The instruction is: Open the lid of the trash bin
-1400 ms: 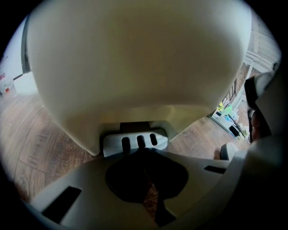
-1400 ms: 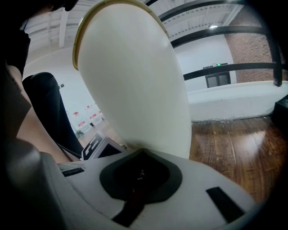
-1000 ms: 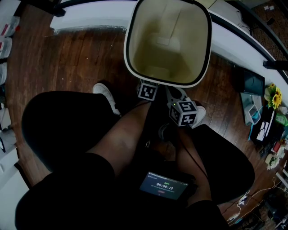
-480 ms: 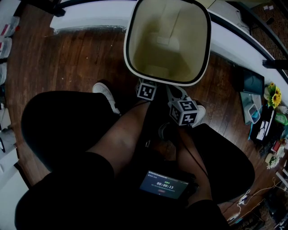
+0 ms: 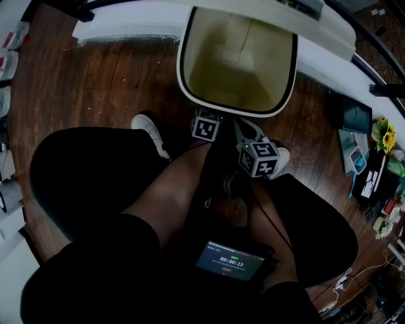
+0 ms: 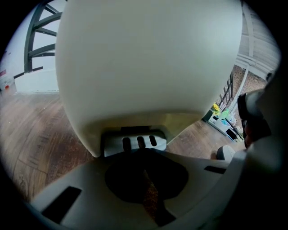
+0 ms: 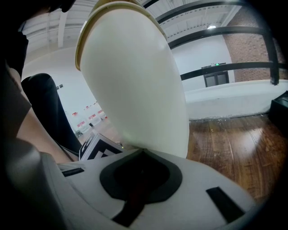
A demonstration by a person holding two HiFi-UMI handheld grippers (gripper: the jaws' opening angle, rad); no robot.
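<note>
Cream plastic, the trash bin (image 5: 181, 66) stands upright on the dark wood floor (image 5: 107, 82). Its long axis is vertical and its mouth is open toward the head view. The lid (image 5: 316, 19) is raised at the far rim and overlaps the mouth's far edge. A grey pedal (image 6: 135, 143) sits at the bin's foot on the near side, facing the person. The left gripper (image 5: 207, 125) has its jaws together, their tips right at the pedal. The right gripper (image 5: 247, 131) is just beside it, jaws together on nothing, close to the bin's wall. A white shoe (image 5: 149, 133) lies left of the grippers. A lit screen (image 5: 231, 261) rests in the person's lap, and a white ledge (image 5: 126, 19) runs behind the bin.
</note>
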